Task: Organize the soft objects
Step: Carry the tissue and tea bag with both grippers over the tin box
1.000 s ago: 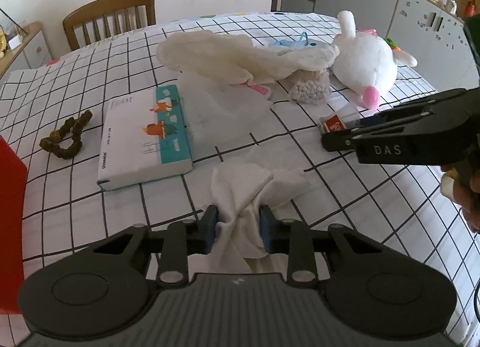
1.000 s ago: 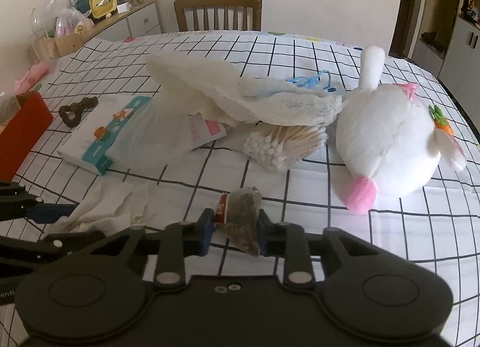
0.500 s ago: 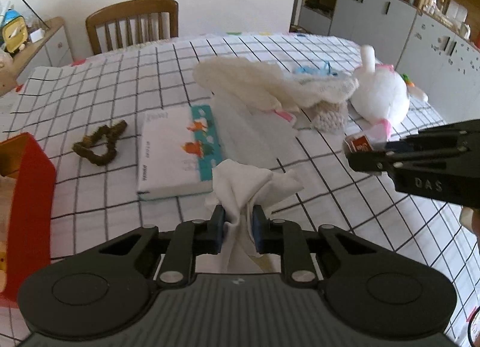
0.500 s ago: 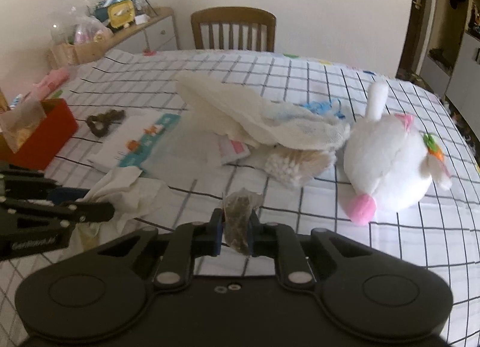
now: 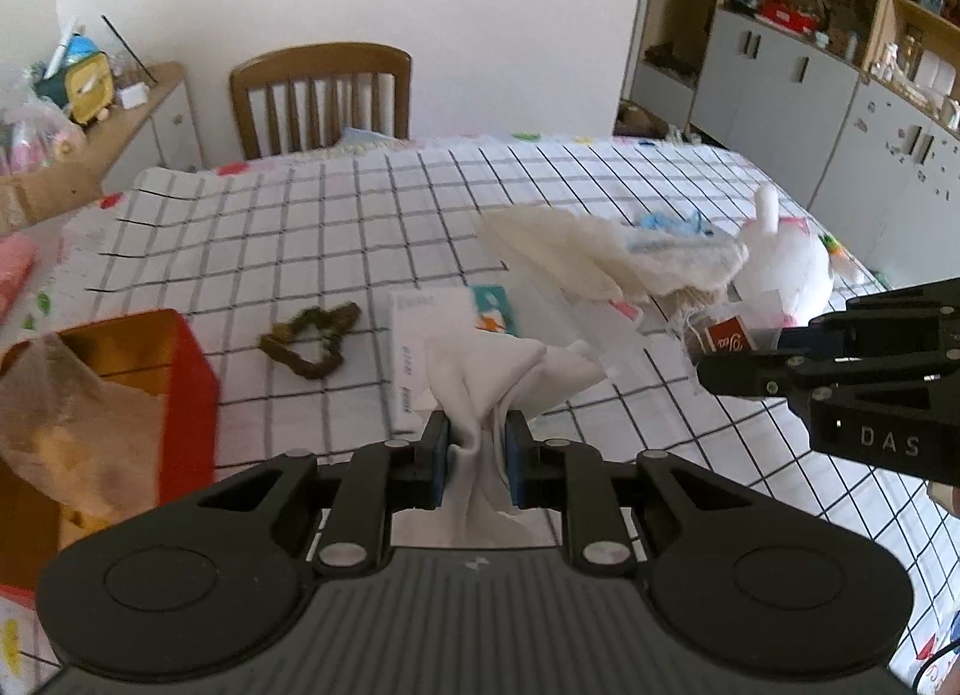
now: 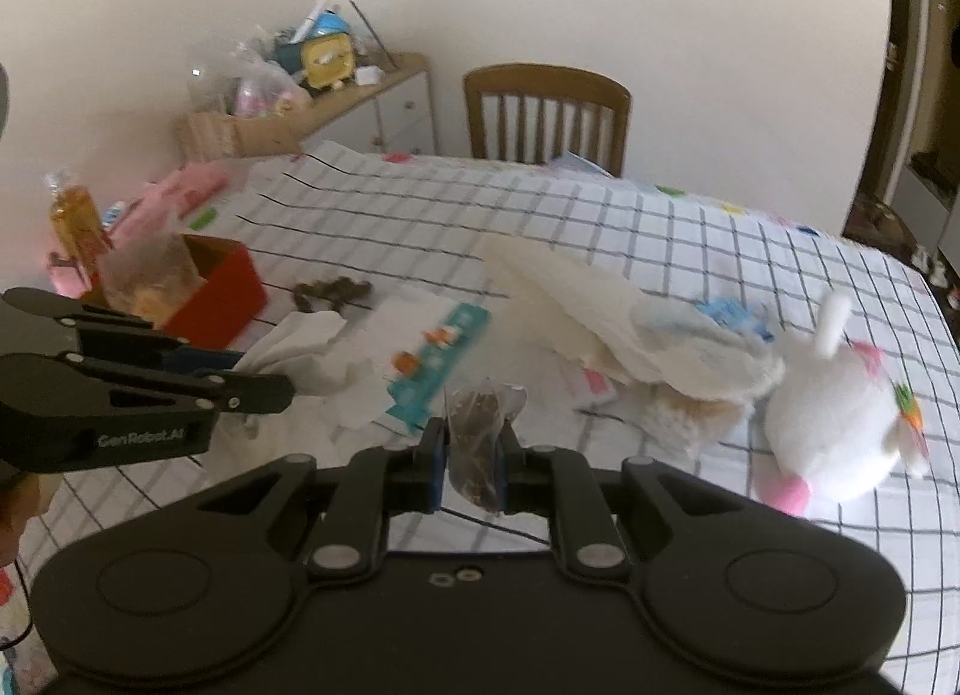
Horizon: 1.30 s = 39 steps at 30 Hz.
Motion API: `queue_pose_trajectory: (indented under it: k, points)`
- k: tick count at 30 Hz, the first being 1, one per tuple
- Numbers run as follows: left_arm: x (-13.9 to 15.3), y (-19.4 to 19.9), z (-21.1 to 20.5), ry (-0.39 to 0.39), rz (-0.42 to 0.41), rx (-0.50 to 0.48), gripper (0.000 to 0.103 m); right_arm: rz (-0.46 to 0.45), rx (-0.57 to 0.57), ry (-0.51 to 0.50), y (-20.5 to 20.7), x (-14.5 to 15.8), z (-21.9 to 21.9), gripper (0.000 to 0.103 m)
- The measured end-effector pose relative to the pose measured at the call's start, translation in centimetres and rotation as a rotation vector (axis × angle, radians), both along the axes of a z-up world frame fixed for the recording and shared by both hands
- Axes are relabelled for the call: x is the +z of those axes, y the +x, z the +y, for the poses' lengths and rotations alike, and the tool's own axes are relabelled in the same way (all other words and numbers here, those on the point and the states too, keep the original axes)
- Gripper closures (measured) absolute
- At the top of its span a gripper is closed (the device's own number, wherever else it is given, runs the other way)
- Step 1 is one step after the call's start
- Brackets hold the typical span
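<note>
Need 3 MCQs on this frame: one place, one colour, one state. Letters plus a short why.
1. Where does the plush rabbit lie?
A. in the red box
B. on the checked tablecloth
C. on the chair

2. What colour is the box holding a crumpled bag?
A. blue
B. green
C. red

3. What is the left gripper doing?
A. shut on the white cloth
B. open above the booklet
C. shut on the brown hair tie

Answers:
1 B, it lies on the tablecloth, far right.
2 C, its walls are red.
3 A, white cloth is pinched between its fingers; the right gripper is shut on a small packet.
</note>
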<state>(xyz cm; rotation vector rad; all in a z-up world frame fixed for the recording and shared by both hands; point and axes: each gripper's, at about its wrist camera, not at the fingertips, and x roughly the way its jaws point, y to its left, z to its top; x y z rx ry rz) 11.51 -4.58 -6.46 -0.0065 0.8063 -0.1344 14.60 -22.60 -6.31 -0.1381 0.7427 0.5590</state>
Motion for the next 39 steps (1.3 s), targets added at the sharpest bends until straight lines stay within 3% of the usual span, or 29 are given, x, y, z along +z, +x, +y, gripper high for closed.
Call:
queue_pose_trajectory:
  k: [24, 39]
  points:
    - [6.7, -3.1, 12.1, 0.022, -0.116, 0.231, 0.084, -0.066, 0.222, 0.055, -1.4, 4.5, 10.8, 0.088]
    - [6.4, -4.2, 18.9, 0.071, -0.111, 0.370, 0.084, -0.065, 0.326, 0.054, 0.0, 5.1, 18.3, 0.088]
